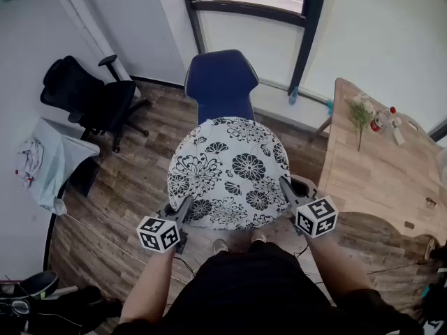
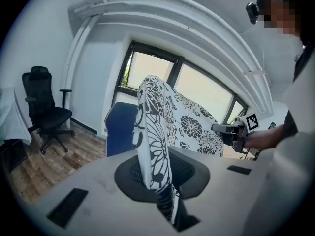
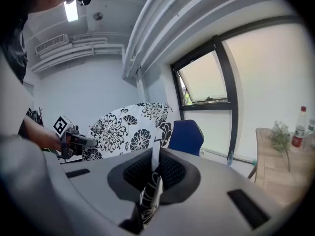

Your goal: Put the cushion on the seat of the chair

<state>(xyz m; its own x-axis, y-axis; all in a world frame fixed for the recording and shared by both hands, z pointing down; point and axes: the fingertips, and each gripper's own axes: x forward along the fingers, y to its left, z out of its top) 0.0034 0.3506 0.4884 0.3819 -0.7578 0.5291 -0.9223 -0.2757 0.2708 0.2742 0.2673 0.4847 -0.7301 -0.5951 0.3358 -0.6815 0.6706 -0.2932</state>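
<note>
Head view: left gripper (image 1: 186, 204) and right gripper (image 1: 283, 183) clamp cushion (image 1: 230, 166) above blue chair (image 1: 220, 82)

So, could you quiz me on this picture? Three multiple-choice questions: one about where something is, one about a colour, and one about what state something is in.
1. Where is the cushion?
A. On a bed
B. Held up in front of the blue chair
C. In a box

2. What does the cushion look like?
A. Plain red
B. Green stripes
C. White with black flowers

3. What are the fingers of the left gripper and right gripper doing?
A. Both pairs are shut on the cushion's edge
B. Both pairs are open and empty
C. Only the left pair grips

Answers:
1 B: the head view shows it lifted in front of the chair's backrest.
2 C: the flower print shows in every view.
3 A: each gripper view shows fabric pinched between its fingers.
</note>
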